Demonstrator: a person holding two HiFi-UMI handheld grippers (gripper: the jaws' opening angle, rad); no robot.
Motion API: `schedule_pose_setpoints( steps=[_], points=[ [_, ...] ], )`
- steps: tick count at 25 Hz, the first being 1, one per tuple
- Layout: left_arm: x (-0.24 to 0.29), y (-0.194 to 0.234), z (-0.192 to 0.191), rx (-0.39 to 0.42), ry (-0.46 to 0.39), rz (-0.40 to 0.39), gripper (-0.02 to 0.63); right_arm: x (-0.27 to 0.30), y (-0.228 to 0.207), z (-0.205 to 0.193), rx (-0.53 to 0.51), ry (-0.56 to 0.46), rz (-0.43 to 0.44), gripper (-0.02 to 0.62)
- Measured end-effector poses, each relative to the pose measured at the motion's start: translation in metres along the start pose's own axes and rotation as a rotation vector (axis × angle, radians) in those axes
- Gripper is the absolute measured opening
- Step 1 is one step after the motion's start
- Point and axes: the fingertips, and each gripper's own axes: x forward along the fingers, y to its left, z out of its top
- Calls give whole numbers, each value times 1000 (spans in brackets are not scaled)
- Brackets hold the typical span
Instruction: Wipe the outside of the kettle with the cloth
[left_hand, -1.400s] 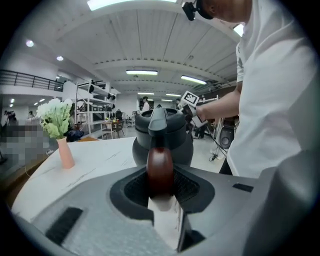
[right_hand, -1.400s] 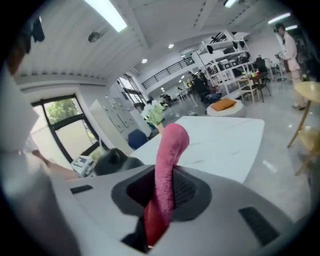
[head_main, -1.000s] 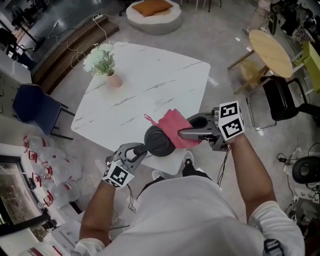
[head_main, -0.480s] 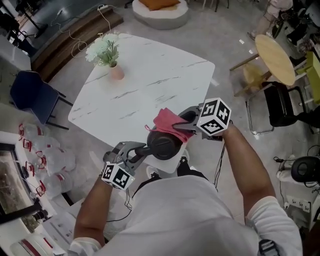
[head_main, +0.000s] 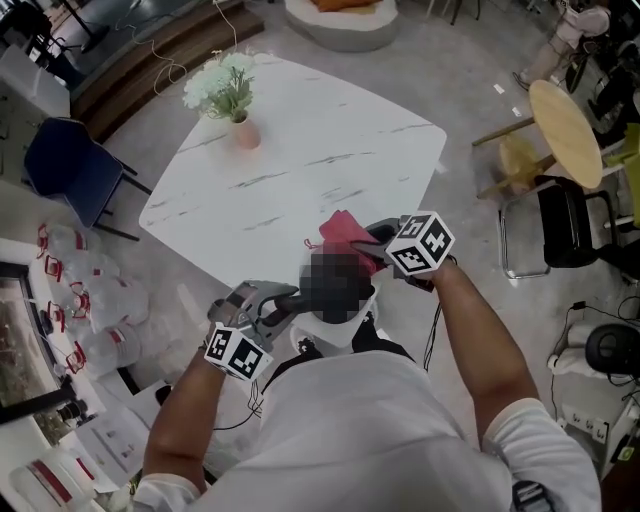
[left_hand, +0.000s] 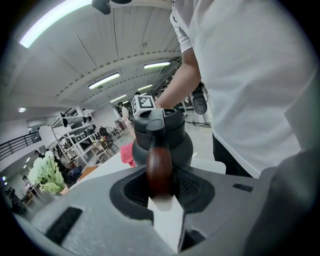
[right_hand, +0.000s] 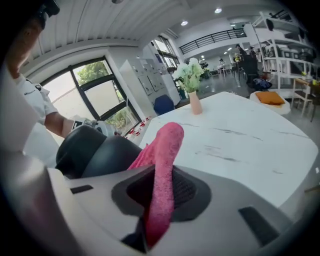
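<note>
**Cloth stroke has run down the kettle's right side**

On the left, my left gripper (head_main: 283, 299) has hardly shifted over the last second. Its fingers are pinching the kettle's brown handle (left_hand: 159, 167), which keeps the body steady for the wipe. The kettle (left_hand: 162, 132) itself sits at the near edge of the white worktop (head_main: 300, 170), right in front of me. I cannot tell whether its base rests there or is held just clear.

Further right is where things changed. A second ago the pink cloth (head_main: 343, 230) lay spread out past the kettle, with a broad patch showing. Now only a small bunch shows, against the kettle's far right flank. My right gripper (head_main: 372, 243) has come down with it, and its fingers are clamped on a fold of the cloth, which stands up between them in the right gripper view.

I read this as one downward pass along that flank, part-way through the job. The handle side and the near face look untouched by the cloth, so I judge there is wiping left.
</note>
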Motion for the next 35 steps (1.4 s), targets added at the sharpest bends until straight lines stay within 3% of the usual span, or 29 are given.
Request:
schedule_pose_setpoints(
  steps=[7,14,17,21,24,28,31,33,35],
  points=[
    [-1,5,8,-43,10,5,104,27,-34,-26,73,11,-92,60],
    [2,4,11,-5,22,-4,106,39,-57,-51,107,63,-168,62],
    [2,1,11,39,25,-20,104,22,-51,-29,75,4,-186,63],
    [5,-2,13,92,20,-43,103,-21,-25,13,-80,-24,-187,63],
    [8,-3,14,150,17,-64,104,-51,18,43,-209,-11,-112,63],
    [12,-6,19,215,14,-93,103,-86,95,74,-328,-3,103,64],
    [14,-5,22,253,14,-112,103,-93,137,78,-350,62,253,64],
    [13,-6,24,275,16,-120,104,-82,144,70,-356,130,284,64],
    [14,-8,27,298,19,-126,104,-64,136,57,-367,201,255,64]
  ],
)
